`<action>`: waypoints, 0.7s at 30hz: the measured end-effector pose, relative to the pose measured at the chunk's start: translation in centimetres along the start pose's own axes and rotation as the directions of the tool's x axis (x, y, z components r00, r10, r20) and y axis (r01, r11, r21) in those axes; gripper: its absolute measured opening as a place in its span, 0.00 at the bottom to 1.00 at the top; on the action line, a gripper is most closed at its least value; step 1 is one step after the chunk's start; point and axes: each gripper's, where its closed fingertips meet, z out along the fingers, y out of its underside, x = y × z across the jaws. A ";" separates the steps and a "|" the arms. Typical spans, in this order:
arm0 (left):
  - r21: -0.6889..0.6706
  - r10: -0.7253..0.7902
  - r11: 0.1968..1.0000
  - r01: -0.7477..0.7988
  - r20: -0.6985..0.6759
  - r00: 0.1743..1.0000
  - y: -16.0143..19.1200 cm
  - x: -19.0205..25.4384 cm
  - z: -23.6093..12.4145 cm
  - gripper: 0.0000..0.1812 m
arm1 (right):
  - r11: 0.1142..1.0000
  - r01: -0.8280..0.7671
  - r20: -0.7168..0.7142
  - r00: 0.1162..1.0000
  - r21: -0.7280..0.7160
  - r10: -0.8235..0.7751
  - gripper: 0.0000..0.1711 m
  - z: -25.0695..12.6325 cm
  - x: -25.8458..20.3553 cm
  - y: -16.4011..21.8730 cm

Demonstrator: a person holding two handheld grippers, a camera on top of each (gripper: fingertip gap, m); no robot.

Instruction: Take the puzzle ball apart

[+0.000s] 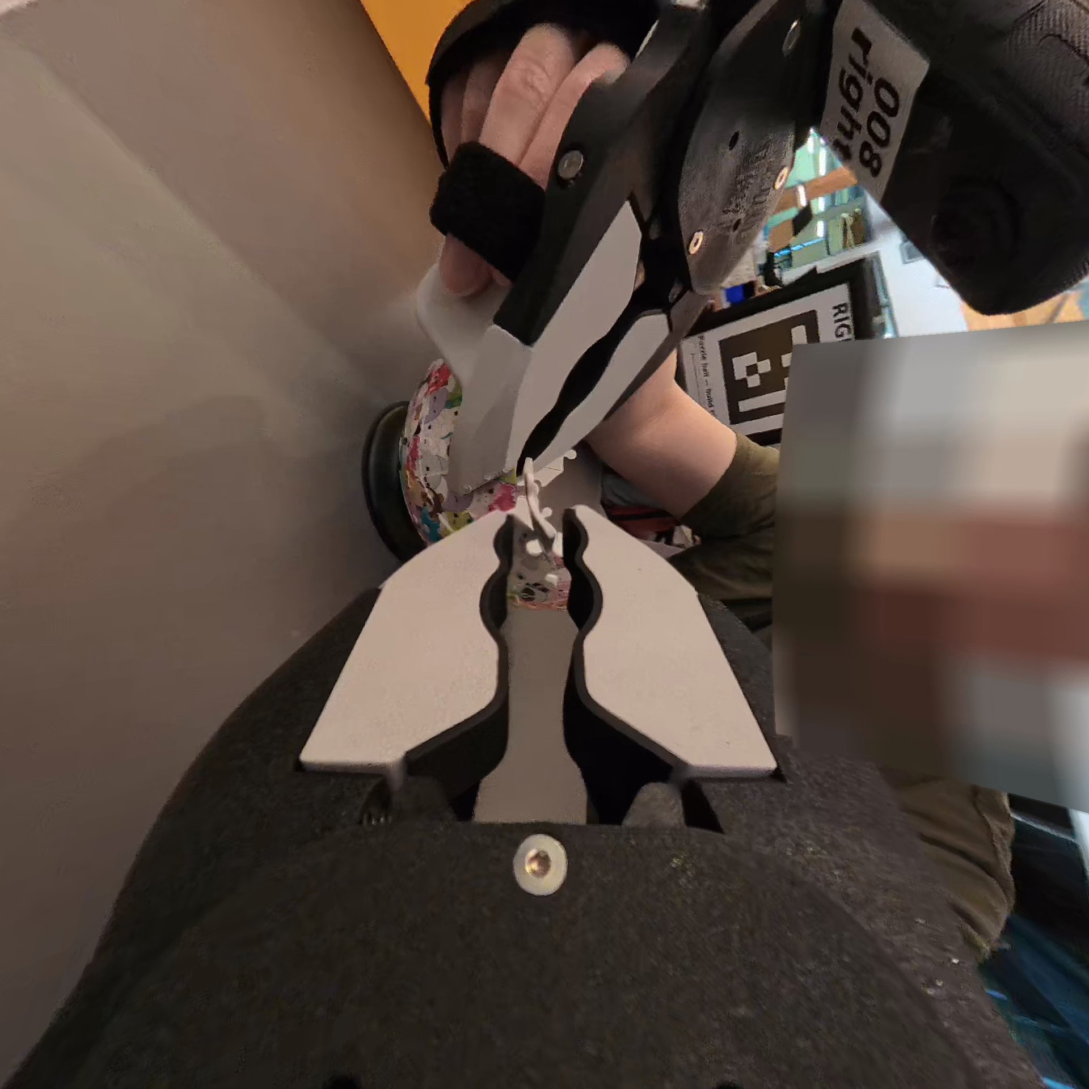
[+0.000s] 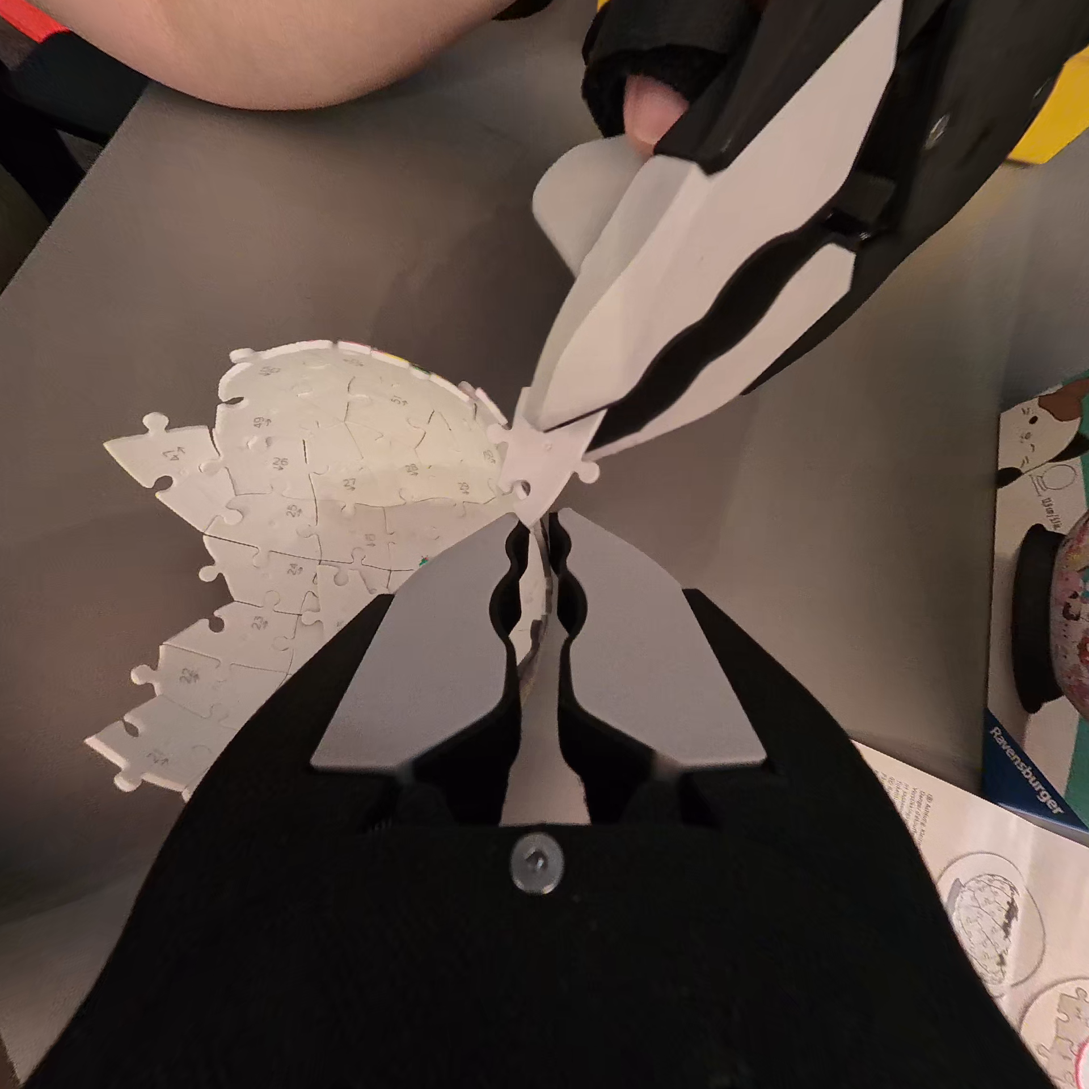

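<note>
Puzzle ball (image 2: 330, 489): partly dismantled shell, white numbered inside showing, at centre-left of the right wrist view; colourful printed outside (image 1: 433, 448) at mid-frame of the left wrist view, on a black ring stand (image 1: 383, 477).
Loose piece (image 2: 539, 465): white, at the shell's right edge, pinched between both tools.
Left gripper (image 2: 568, 436): fingers nearly closed, tips pinching that piece (entering from upper right).
Right gripper (image 2: 539, 521): fingers narrowly apart, tips clamped on the shell's rim.
Surface: plain grey table (image 2: 236, 236).
Room: puzzle box (image 2: 1043, 589) at right edge; instruction sheet (image 2: 1002, 919) at lower right; forearm (image 2: 294, 53) across the top.
</note>
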 end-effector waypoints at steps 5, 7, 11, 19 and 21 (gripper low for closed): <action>0.030 0.051 0.998 -0.053 0.059 0.997 -0.4 0.2 -0.6 0.10 | 1.000 -0.016 0.021 1.000 0.022 0.016 0.05 0.1 -0.1 -0.1; 0.033 0.074 0.996 -0.078 0.115 0.991 -0.2 0.1 -0.9 0.10 | 0.999 -0.023 0.027 0.999 0.027 0.023 0.05 0.0 -0.2 -0.1; 0.070 0.130 0.986 -0.154 0.266 0.955 0.2 0.4 -2.4 0.10 | 0.999 -0.027 0.034 0.999 0.033 0.026 0.06 -0.1 -0.2 -0.2; 0.144 0.463 0.760 -0.634 0.565 0.683 -1.2 4.8 -5.2 0.13 | 0.993 -0.063 0.060 0.997 0.100 0.058 0.08 -0.5 -0.1 -0.8; 0.117 0.494 0.723 -0.680 0.600 0.629 -0.6 4.6 -5.3 0.13 | 0.991 -0.065 0.064 0.996 0.115 0.058 0.07 -0.6 -0.1 -0.9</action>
